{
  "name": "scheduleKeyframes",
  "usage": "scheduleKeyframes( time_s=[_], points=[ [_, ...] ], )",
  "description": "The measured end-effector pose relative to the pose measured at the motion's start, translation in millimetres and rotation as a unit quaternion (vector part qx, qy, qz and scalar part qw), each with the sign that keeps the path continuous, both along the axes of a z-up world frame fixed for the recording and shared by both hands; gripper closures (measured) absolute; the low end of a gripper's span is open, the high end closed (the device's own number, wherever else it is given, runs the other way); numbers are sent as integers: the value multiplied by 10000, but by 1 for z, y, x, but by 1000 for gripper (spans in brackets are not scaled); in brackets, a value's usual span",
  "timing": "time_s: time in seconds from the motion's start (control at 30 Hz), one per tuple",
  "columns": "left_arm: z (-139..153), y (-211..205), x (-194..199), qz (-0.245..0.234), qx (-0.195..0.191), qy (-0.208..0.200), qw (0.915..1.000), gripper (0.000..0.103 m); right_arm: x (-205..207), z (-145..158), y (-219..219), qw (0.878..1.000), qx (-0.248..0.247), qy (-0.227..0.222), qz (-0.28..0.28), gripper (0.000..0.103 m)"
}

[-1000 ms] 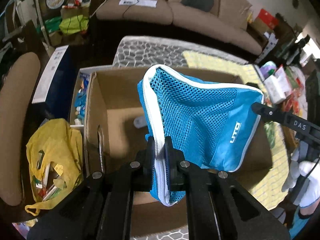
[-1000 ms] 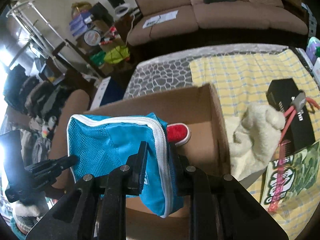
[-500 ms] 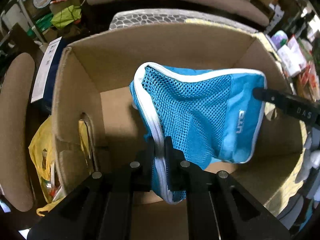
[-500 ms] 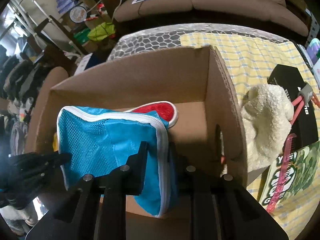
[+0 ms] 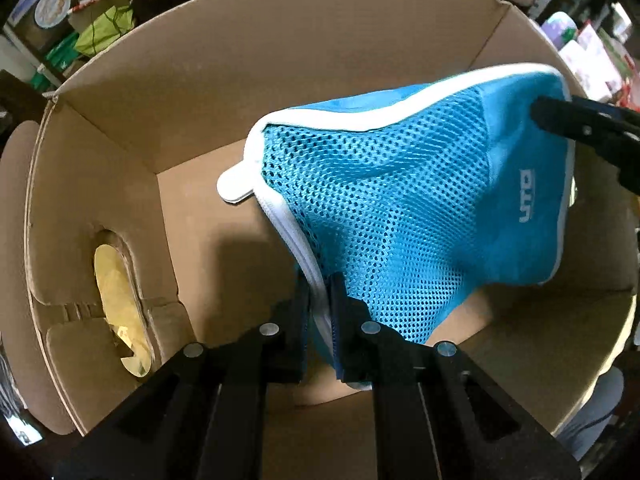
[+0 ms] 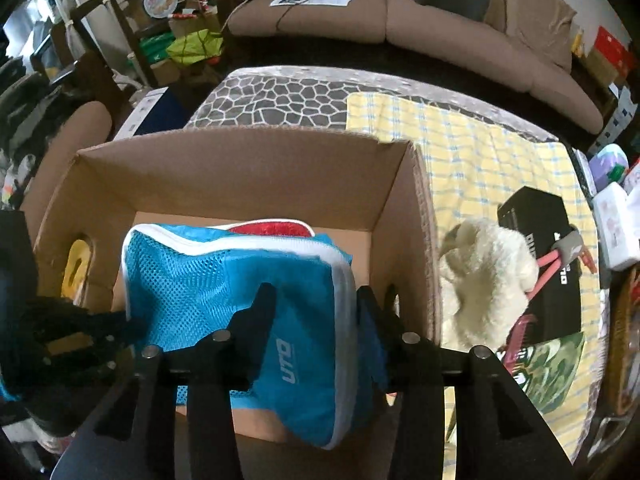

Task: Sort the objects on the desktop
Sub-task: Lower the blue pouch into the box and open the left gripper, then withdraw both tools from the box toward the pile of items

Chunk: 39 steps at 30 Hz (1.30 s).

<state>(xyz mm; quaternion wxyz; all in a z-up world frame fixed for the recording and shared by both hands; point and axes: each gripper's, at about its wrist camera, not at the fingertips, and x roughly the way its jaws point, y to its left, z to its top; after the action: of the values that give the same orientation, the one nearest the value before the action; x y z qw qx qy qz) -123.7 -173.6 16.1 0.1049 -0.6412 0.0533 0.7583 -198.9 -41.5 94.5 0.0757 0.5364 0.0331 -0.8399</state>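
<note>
Blue mesh pouch [image 5: 400, 200] is being held low inside one open cardboard box [image 5: 280, 60], its lower end hanging just above the floor of the box. The zipped white edge of the pouch is being pinched tightly by the left gripper [image 5: 318, 300], with almost no gap left between its jaws. The opposite end is being straddled by the right gripper [image 6: 314, 304], whose jaws are being kept apart, with the trimmed edge of the pouch lying between them rather than being squeezed.

The way down is being partly blocked by one red pad with a white rim [image 6: 268, 227], which is lying flat on the floor of the box behind and beneath the pouch. Nothing else can be made out inside the box. Two handle holes are being shown in the box walls, one on each side. Through the left one, something yellow [image 5: 116, 288] is being glimpsed outside.

To the right of the box, one yellow checked cloth [image 6: 480, 152] is being used as a table cover. On it, one white plush toy [image 6: 488, 272] is being pressed against the outer wall of the box. One black carton [image 6: 536, 216] is lying just beyond the toy, one pink comb [image 6: 520, 332] is resting at the carton's near edge, and one green printed packet [image 6: 552, 364] is lying beside it. One brown sofa [image 6: 360, 8] is being seen across the back of the room.
</note>
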Motion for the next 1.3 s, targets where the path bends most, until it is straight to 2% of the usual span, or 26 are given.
scheduleKeyframes(
  time_s=[0.17,0.3,0.43,0.57,0.63,0.7,0.9,1.03,1.07,1.1,1.17,1.3],
  points=[
    [-2,4,3,-30,-98,-49,9999,94,0,9,6,10000,54,17,-34,57],
    [-5,4,7,58,-143,-135,9998,89,3,21,10,9998,-83,202,-11,52],
    [2,3,14,103,-82,-101,9999,88,4,29,7,9996,-99,262,61,50],
    [11,4,21,126,-103,-76,9998,82,8,32,5,9995,-141,274,84,49],
    [18,0,24,185,-56,6,9998,75,11,33,4,9995,-166,272,83,49],
    [26,-1,29,291,60,81,9995,62,14,34,4,9995,-150,274,85,48],
    [47,-28,18,471,231,200,9984,41,23,37,4,9995,-130,276,75,40],
    [63,-33,17,631,340,382,9967,41,35,39,4,9994,-125,293,127,30],
    [69,-36,21,680,351,477,9959,35,37,39,4,9994,-120,297,129,27],
    [70,-36,21,700,356,523,9955,25,40,39,4,9994,-128,290,138,25],
    [80,-36,27,727,415,648,9944,15,46,37,6,9995,-167,243,130,21],
    [91,-31,33,662,521,756,9936,12,56,36,8,9996,-160,152,185,20]
  ],
)
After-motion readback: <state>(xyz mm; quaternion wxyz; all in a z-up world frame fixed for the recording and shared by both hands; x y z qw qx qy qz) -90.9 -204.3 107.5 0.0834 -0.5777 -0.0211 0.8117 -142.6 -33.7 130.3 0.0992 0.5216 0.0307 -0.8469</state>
